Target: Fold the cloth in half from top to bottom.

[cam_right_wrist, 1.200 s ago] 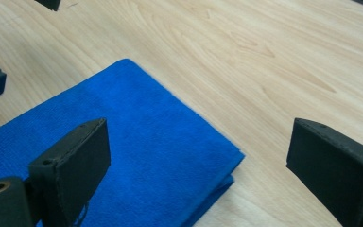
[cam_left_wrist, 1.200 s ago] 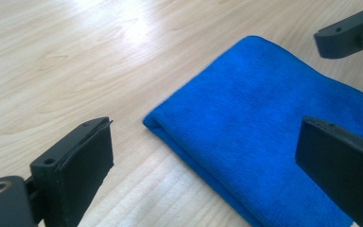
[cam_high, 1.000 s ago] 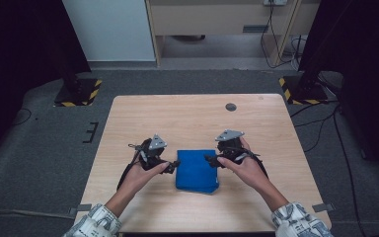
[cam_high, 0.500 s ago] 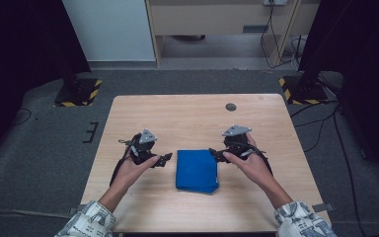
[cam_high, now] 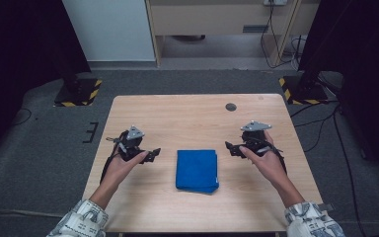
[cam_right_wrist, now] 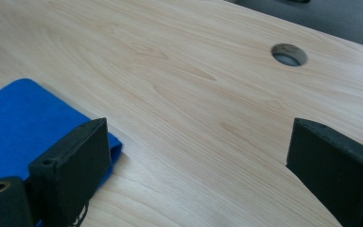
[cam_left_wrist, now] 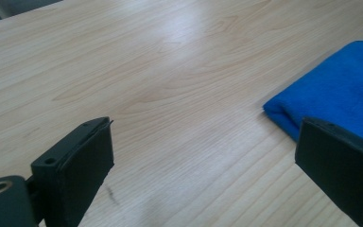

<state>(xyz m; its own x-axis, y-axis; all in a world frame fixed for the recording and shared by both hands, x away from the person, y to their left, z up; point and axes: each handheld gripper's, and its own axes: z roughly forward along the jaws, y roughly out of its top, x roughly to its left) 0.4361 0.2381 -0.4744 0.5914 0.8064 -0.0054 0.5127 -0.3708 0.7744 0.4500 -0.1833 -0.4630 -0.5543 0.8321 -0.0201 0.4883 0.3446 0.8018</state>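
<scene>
**Both grippers backing away from the folded cloth**

Since one second ago, both hands are drawing outward: then the two grippers were touching the sides of the blue cloth (cam_high: 197, 170), and now they are standing apart from it, one on each side.

I am seeing the left hand-held gripper (cam_high: 154, 154) with its jaws apart and holding nothing; in the left gripper view the cloth (cam_left_wrist: 333, 92) is lying to the right of the jaws, partly behind the right one. The right hand-held gripper (cam_high: 230, 148) is also open and empty, and in its own view the cloth (cam_right_wrist: 23, 123) is lying at the left, behind the left jaw.

The cloth is resting folded near the middle of the table (cam_high: 187, 118), its long axis running from my side toward the far edge. It is lying between the two grippers, and both are about equally near, so I am judging that either one can return to it by moving inward.

Nothing is standing in the way. A round cable hole (cam_high: 231, 106) is sitting in the table well beyond the right gripper.
</scene>
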